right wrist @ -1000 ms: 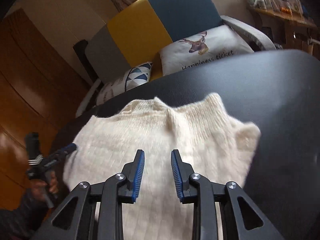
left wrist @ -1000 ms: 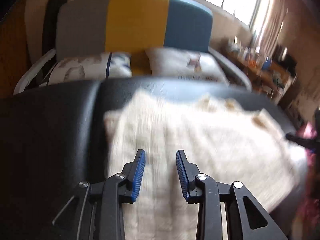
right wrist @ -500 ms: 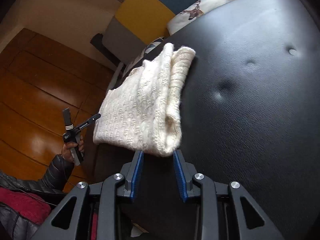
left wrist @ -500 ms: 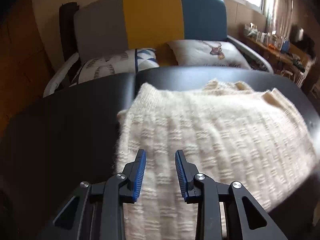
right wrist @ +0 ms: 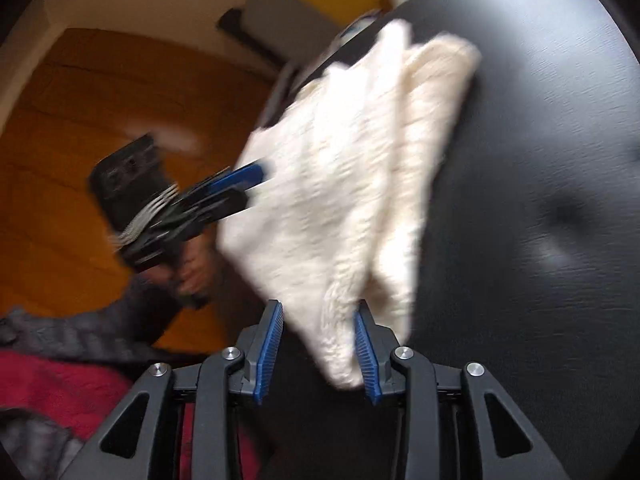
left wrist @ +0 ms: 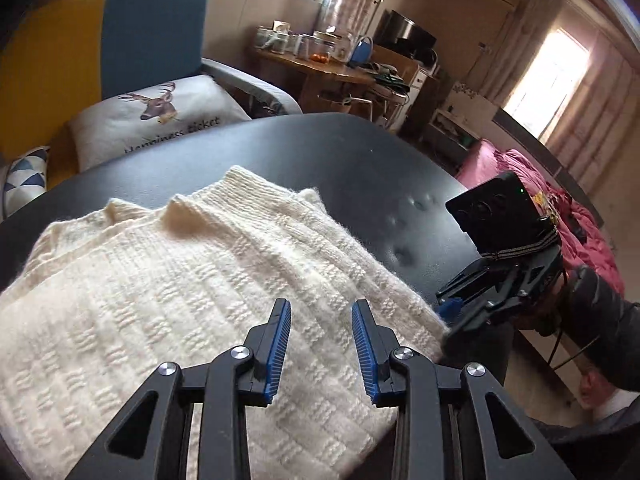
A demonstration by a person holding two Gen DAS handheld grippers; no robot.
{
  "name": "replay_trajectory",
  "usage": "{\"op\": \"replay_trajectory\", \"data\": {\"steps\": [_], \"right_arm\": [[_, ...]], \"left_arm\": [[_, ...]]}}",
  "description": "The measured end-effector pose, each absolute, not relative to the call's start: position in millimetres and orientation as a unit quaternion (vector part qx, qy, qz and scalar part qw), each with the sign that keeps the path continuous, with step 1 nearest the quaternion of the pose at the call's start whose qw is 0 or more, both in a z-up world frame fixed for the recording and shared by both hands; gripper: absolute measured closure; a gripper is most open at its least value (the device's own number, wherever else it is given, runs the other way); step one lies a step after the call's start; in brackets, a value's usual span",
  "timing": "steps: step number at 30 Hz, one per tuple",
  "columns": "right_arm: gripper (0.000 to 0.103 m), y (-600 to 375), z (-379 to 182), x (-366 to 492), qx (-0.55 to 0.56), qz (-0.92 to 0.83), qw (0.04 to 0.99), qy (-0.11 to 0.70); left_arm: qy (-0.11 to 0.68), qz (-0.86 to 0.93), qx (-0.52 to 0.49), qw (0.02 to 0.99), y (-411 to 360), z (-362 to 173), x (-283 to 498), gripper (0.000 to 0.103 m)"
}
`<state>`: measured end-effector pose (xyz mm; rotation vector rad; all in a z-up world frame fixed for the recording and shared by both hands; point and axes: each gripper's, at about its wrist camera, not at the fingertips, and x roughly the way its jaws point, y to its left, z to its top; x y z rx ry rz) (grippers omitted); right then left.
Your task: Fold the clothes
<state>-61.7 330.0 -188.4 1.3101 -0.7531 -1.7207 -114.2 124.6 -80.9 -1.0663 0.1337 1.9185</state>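
Left claw (left wrist: 320, 312) level over sweater (left wrist: 180, 280)

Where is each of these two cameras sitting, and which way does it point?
Left wrist: rides on the left gripper, looking across the sweater toward a sofa; its jaws and the right gripper show.
Right wrist: rides on the right gripper, looking along the sweater's edge; its jaws, the left gripper and a hand show.
Both share the sweater and the black table.
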Motion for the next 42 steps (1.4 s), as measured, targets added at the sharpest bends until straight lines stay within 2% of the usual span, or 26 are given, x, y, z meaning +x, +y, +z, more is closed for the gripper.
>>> {"op": "replay_trajectory", "data": {"steps": [5,10,11,13,14,15,17,19,22,23,24,27,30,35,36,37,39,42], "right_arm": [[0.06,293,-195,-83,0.545,-0.626,0.487,-0.273],[0.059,265,-199,-72,0.598,-0.572,0.53,-0.185],[0.062,266,-199,-68,0.61,-0.56,0.533,-0.174],[0.076,275,-206,-63,0.628,-0.546,0.526,-0.174],[0.087,285,-209,-58,0.633,-0.549,0.517,-0.177],[0.095,293,-212,-55,0.634,-0.551,0.511,-0.183],[0.096,307,-214,-49,0.632,-0.561,0.496,-0.199],[0.096,322,-211,-40,0.627,-0.58,0.473,-0.216],[0.089,341,-196,-29,0.618,-0.627,0.423,-0.216],[0.078,348,-187,-25,0.612,-0.651,0.399,-0.206],[0.075,354,-175,-22,0.601,-0.679,0.373,-0.196],[0.073,361,-132,-22,0.536,-0.767,0.314,-0.161],[0.073,338,-107,-28,0.47,-0.818,0.313,-0.111],[0.073,295,-132,-72,0.466,-0.851,0.241,-0.011],[0.077,295,-144,-76,0.477,-0.852,0.215,0.005],[0.077,296,-156,-80,0.489,-0.851,0.188,0.023],[0.077,313,-164,-73,0.48,-0.86,0.176,-0.011],[0.077,340,-175,-65,0.47,-0.862,0.168,-0.092]], "left_arm": [[0.046,0.745,-0.476,0.465,131,-108,-131,0.073],[0.011,0.729,-0.491,0.478,125,-116,-130,0.076],[0.017,0.724,-0.49,0.485,126,-116,-123,0.077],[0.027,0.719,-0.487,0.496,130,-116,-109,0.078],[0.032,0.717,-0.485,0.499,132,-116,-102,0.078],[0.036,0.716,-0.484,0.502,134,-115,-94,0.078],[0.048,0.716,-0.478,0.506,137,-116,-80,0.078],[0.049,0.718,-0.477,0.505,138,-114,-72,0.078],[0.039,0.728,-0.471,0.497,135,-101,-69,0.078],[0.041,0.736,-0.46,0.495,134,-94,-69,0.078],[0.043,0.743,-0.449,0.494,133,-87,-68,0.078],[0.035,0.762,-0.425,0.487,134,-70,-83,0.078],[0.037,0.782,-0.417,0.462,135,-66,-108,0.078],[0.045,0.798,-0.425,0.425,133,-78,-138,0.078],[0.063,0.798,-0.43,0.418,138,-85,-140,0.078],[0.082,0.798,-0.434,0.41,143,-92,-141,0.077],[0.115,0.8,-0.456,0.373,144,-116,-147,0.077],[0.037,0.798,-0.468,0.378,126,-121,-154,0.076]]}}
